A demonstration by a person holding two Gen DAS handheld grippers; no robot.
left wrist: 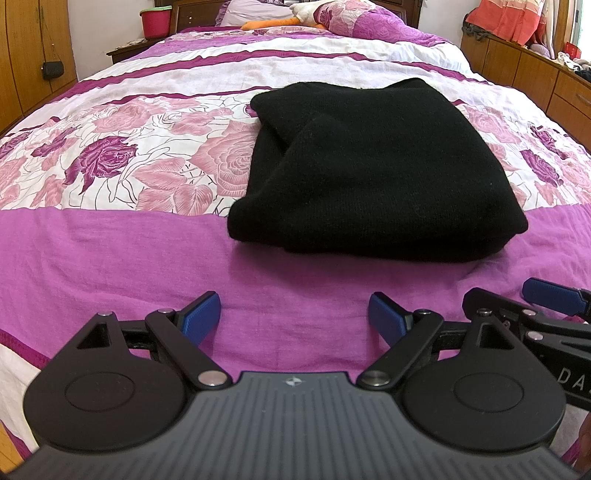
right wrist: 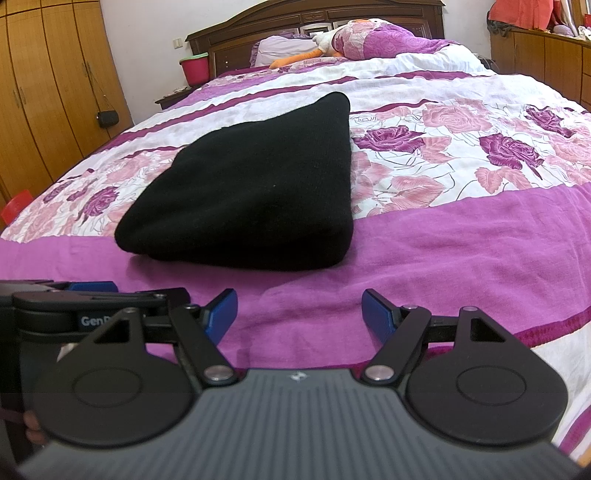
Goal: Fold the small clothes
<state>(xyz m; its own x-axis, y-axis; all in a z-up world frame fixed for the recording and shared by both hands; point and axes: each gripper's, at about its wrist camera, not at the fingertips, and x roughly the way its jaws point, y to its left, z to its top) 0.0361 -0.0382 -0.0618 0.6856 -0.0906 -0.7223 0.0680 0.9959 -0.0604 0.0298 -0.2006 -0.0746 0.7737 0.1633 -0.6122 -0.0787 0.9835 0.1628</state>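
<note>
The bed [left wrist: 110, 251], covered by a purple and rose-printed bedspread [right wrist: 461, 236], filled the room from the near edge to the dark wooden headboard [right wrist: 295, 22], with wardrobes [right wrist: 48, 85] along one wall and a red bucket [right wrist: 194, 68] on the nightstand beside the pillows. On the bedspread, straddling the border between the floral band and the plain purple band, lay the black knit garment [left wrist: 369, 177], already doubled into a thick, roughly rectangular bundle, with one flap lying diagonally across its top near the far left corner. Both tools were held low at the near edge of the bed, close beside each other and well apart from the garment. The left gripper [left wrist: 294, 317] had its blue-padded fingers [left wrist: 201, 314] spread wide and held nothing; the right gripper [right wrist: 299, 314] was likewise spread and empty. The fold appeared largely finished, so the chief risks lay in any further handling. A pinch taken at the near edge could catch only the topmost layer of the thick knit, and lifting it would peel the bundle open. The loose diagonal flap could slide out if the bundle were dragged. The soft bedspread could also be nipped together with the garment, since the knit sat pressed into it, and would wrinkle or be pulled up with it.
</note>
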